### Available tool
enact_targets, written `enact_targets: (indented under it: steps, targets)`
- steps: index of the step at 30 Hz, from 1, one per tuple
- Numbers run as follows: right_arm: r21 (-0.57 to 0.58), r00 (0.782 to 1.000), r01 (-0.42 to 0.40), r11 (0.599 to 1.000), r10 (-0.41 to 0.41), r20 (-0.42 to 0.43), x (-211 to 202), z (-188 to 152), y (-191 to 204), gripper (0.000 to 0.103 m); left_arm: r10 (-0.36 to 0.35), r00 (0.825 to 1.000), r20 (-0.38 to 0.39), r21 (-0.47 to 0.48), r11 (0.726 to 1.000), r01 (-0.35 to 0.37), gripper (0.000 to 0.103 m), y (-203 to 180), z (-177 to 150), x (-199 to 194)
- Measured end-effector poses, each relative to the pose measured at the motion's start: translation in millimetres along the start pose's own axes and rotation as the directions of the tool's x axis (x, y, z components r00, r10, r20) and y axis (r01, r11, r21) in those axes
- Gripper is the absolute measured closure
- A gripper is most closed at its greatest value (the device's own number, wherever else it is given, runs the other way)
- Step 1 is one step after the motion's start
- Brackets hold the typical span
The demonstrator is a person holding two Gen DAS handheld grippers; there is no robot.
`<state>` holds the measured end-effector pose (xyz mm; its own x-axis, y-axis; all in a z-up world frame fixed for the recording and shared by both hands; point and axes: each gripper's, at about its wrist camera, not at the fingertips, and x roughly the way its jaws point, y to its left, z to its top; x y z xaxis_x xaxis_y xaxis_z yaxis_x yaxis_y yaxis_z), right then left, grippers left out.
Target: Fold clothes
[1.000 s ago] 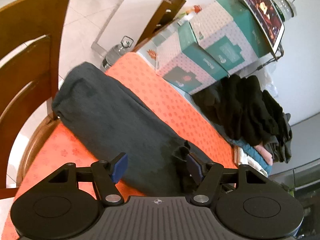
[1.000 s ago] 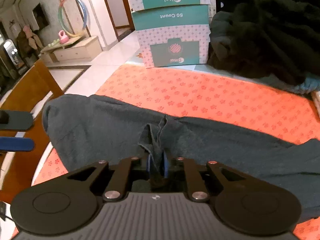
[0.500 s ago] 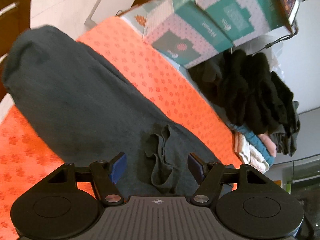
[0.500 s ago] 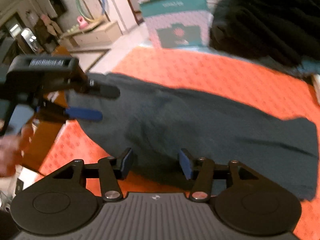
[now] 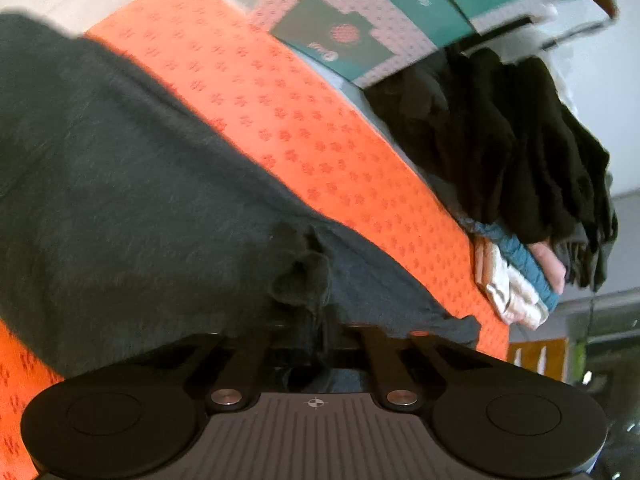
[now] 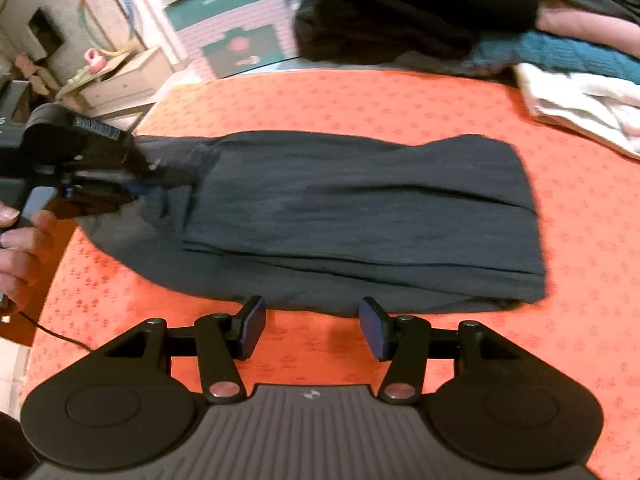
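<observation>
Charcoal garment (image 6: 360, 216) lies lengthwise left-right (left tongs (image 6: 148, 184) pinching its end), right tongs (image 6: 312, 328) spread.

Orange flower-print tablecloth (image 6: 360, 92) under a dark grey garment (image 6: 360, 216), piled clothes (image 6: 560, 40), and patterned boxes (image 6: 236, 40).

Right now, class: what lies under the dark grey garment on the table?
The dark grey garment lies on an orange patterned tablecloth, which shows all around it. The left tongs pinch its end. Whatever is between cloth and garment is covered, so it cannot be seen.
</observation>
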<state>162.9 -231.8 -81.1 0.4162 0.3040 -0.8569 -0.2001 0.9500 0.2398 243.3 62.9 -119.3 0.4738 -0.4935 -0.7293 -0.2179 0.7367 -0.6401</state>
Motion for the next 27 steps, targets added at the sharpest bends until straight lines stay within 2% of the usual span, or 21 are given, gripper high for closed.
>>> enact_targets:
  steps: [3, 10, 18, 27]
  targets:
    - [0.008, 0.999, 0.050, 0.999, -0.050, 0.010, -3, -1, -12, 0.038, -0.014, 0.998, 0.066, 0.062, 0.998, 0.010, 0.096, -8, 5, -15]
    - [0.024, 0.988, 0.149, 0.988, -0.150, 0.031, -9, -4, -34, 0.032, -0.022, 0.990, 0.139, 0.090, 0.996, 0.010, 0.096, 5, 40, -61]
    - [0.004, 0.988, 0.151, 0.989, -0.151, 0.046, -6, 1, -21, 0.031, 0.030, 0.986, 0.166, 0.084, 0.995, -0.045, 0.096, 59, 64, -101]
    - [-0.012, 0.987, 0.153, 0.988, -0.152, 0.052, -1, 10, -3, 0.031, 0.106, 0.970, 0.218, 0.055, 0.991, -0.120, 0.095, 107, 77, -129]
